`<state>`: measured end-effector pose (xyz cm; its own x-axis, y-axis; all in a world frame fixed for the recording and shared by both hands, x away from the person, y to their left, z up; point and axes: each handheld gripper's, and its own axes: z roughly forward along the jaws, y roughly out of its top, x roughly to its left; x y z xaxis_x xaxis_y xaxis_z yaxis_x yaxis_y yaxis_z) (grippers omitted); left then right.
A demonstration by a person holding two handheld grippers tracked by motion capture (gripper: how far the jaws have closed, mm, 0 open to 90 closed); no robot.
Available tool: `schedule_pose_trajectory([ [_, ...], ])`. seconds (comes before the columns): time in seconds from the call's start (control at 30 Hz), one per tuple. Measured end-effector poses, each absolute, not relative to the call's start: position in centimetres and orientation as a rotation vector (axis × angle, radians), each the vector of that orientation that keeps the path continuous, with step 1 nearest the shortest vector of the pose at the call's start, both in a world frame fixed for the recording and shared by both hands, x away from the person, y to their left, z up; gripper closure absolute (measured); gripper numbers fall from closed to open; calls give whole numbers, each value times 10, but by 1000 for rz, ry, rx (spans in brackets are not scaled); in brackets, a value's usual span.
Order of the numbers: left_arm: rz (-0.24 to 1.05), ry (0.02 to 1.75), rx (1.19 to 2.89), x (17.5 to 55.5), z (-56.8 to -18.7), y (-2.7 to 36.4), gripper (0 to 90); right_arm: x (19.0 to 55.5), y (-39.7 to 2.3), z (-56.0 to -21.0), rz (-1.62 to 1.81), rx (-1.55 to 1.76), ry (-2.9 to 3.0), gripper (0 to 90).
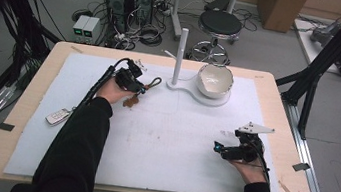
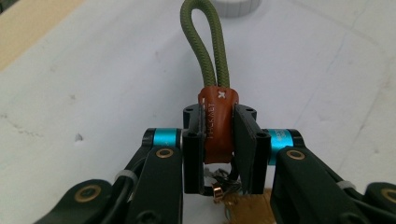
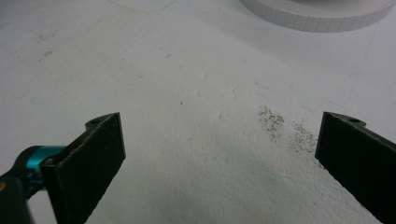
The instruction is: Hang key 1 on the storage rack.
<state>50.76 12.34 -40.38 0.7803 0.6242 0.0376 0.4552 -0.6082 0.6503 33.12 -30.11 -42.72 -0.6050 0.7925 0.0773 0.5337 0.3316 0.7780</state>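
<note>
Olive cord loop [image 2: 204,44] (orange-sleeved) sits clamped in the left gripper [image 2: 219,137]; the right gripper [image 3: 219,154] gapes over white foam.

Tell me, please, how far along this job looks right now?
Early. In hand: the left tool is shut on the keychain, its green cord loop pointing toward the white stand. Left: the loop is not on the stand; the right tool rests open on the mat.
</note>
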Motion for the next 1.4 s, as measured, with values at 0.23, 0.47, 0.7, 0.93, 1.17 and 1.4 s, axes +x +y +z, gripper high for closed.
schedule_pose_trajectory([
  [0.23,372,747,2222,501,-379,129,740,333,-303,-427,1150,1195,2280,7],
  [0.47,375,732,2156,498,-361,140,741,333,-301,-427,1148,1191,2283,7],
  [0.7,359,726,2080,499,-347,147,742,334,-301,-427,1145,1194,2287,7],
  [0.93,350,696,2006,498,-336,147,742,333,-301,-427,1146,1195,2286,7],
  [1.17,374,690,1987,501,-330,139,742,333,-300,-427,1148,1186,2292,7],
  [1.4,358,741,1963,508,-337,142,742,333,-301,-426,1161,1184,2292,7],
])
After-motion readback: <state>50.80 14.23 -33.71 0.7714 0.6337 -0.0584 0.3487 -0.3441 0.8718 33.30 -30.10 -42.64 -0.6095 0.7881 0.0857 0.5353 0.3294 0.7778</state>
